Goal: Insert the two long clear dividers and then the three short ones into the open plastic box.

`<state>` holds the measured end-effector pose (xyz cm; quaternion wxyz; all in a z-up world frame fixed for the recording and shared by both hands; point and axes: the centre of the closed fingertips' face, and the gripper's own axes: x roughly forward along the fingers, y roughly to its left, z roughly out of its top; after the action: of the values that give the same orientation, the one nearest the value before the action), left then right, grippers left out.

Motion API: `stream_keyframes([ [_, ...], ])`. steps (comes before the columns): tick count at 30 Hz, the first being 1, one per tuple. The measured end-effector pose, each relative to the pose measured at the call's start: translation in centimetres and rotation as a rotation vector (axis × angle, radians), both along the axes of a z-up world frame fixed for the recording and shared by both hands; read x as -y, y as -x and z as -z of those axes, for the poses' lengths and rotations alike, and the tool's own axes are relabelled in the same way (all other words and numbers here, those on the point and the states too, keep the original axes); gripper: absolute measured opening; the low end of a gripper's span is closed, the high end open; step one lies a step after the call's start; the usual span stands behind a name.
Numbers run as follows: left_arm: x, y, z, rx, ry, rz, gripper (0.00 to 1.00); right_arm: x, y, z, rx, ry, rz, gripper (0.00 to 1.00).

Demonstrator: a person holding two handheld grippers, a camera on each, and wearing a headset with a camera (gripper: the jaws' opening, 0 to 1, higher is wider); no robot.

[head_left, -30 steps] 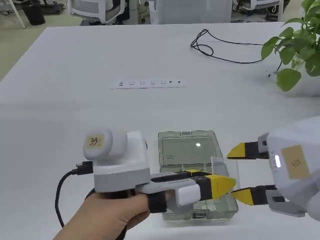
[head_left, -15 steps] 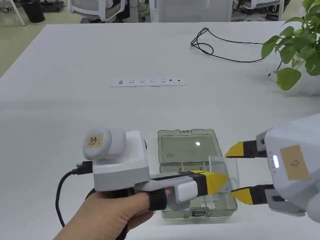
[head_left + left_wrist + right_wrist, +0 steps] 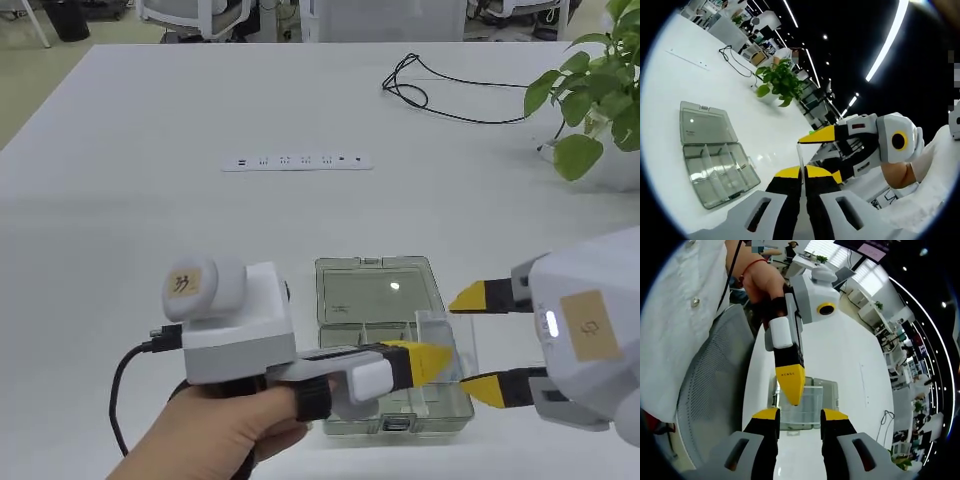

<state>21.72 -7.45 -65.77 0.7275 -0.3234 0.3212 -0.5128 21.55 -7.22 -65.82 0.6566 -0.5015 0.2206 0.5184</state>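
L gripper tip has drawn back slightly leftward vs 1 s ago. Its jaws are clamped on clear divider, held upright above right end of open box on white table. R gripper jaws apart, one each side of divider.

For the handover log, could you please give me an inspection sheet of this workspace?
Surface: white table.
Job's things: plastic box open, lid flat, fitted dividers inside; one clear divider held over it.
Clutter: power strip, potted plant.
Grippers: left gripper shut on the clear divider; right gripper open beside it.
Cables: black cable looped on the far side; lead from the left gripper.
Surroundings: office chairs beyond the table.
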Motion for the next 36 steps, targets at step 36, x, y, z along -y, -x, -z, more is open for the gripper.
stream_keyframes([
  [36, -1.0, 4.3, -2.3, 0.699, -0.144, 0.350, 0.00, -2.1, 4.1, -3.6, -0.640, -0.237, -0.158, 0.05],
])
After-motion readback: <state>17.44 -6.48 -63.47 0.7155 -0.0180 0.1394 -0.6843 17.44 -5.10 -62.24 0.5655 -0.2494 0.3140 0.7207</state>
